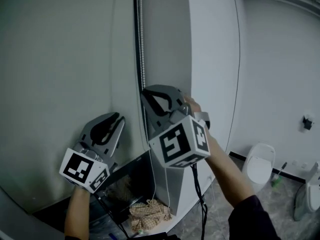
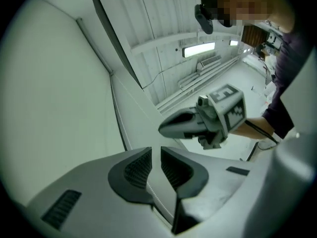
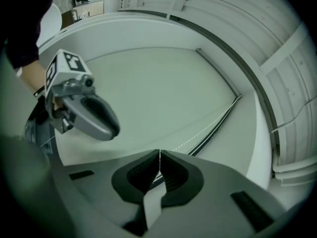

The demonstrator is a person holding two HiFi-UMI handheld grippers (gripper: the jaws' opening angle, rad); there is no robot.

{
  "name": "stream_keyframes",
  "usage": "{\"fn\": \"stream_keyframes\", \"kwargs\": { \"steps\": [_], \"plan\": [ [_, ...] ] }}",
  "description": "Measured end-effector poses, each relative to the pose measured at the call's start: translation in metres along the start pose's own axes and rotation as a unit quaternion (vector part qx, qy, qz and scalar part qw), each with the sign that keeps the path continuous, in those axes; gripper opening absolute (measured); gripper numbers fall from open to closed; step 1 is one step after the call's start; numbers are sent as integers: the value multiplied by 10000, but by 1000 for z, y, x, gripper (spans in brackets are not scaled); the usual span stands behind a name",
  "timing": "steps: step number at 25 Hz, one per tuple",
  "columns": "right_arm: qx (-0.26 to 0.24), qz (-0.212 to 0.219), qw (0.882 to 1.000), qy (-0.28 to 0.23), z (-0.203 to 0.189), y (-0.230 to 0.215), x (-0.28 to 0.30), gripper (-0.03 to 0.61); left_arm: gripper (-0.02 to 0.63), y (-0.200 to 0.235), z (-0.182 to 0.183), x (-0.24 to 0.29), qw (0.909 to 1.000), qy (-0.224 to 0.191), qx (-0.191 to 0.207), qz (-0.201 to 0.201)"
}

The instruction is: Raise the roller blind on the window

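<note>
- The roller blind (image 1: 60, 74) fills the left half of the head view as a broad grey-green sheet. It hangs low, with only a dark strip of window (image 1: 131, 176) showing under its bottom edge at lower centre.
- The bead chain (image 1: 140, 44) drops straight down from the top centre of the head view, along the blind's right edge. It ends at the tips of the right gripper.
- The right gripper (image 1: 147, 95) sits at the centre of the head view, pointing up and to the left. In its own view the pads are pressed together on the bead chain, which runs from the pinch towards the upper right.
- The left gripper (image 1: 118, 119) is lower and to the left of the right one, in front of the blind's face. In its own view the jaws are all but closed, with a sliver of gap at the tips. A beaded line lies in the slot between the pads, so it too has hold of the chain.
- A black cable (image 1: 198, 194) hangs from the right gripper down the lower centre.
- A crumpled checked cloth (image 1: 150, 213) lies at the bottom centre, under the window.
- A white toilet (image 1: 260, 165) stands at the lower right, against the pale wall (image 1: 280, 69).
</note>
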State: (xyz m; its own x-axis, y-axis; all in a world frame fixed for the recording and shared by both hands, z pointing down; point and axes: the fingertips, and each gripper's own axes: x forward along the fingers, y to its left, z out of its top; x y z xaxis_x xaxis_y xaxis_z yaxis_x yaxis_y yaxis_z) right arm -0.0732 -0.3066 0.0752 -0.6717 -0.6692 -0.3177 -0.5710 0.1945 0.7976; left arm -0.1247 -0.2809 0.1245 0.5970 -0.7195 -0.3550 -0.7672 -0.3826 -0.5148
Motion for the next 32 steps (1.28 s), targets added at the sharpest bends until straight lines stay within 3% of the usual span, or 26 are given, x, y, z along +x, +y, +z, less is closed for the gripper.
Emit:
{"fn": "stream_keyframes", "kwargs": {
  "steps": [6,10,12,17,19,23,26,29,31,32],
  "plan": [
    [-487,646,9963,302,-46,112,-21,15,21,-6,-10,4,9985,-23,-369,-405],
    [-683,1045,9914,404,-86,178,-50,15,114,-20,-39,17,9951,186,-612,-753],
    [-702,1176,9897,426,-97,200,-55,15,117,-16,-50,23,9936,210,-741,-831],
    [-611,1203,9902,348,-82,194,-57,15,117,0,-32,49,9884,398,-1020,-1050],
    [-600,1199,9904,328,-80,191,-65,15,114,-8,-24,51,9884,447,-950,-1094],
    [-562,1135,9916,281,-91,190,-75,15,39,-30,-32,52,9913,411,-694,-1041],
    [-551,1055,9926,227,-84,174,-75,15,25,-26,-16,61,9940,398,-430,-924],
    [33,1148,9934,-17,-78,172,-82,17,18,-31,-14,55,9970,393,30,-659],
    [1158,1377,9824,-507,-66,164,-84,17,18,-29,-20,49,9977,383,283,-491],
    [1878,1499,9677,-764,-57,155,-81,25,18,-27,-23,45,9976,387,347,-462]
  ]
}}
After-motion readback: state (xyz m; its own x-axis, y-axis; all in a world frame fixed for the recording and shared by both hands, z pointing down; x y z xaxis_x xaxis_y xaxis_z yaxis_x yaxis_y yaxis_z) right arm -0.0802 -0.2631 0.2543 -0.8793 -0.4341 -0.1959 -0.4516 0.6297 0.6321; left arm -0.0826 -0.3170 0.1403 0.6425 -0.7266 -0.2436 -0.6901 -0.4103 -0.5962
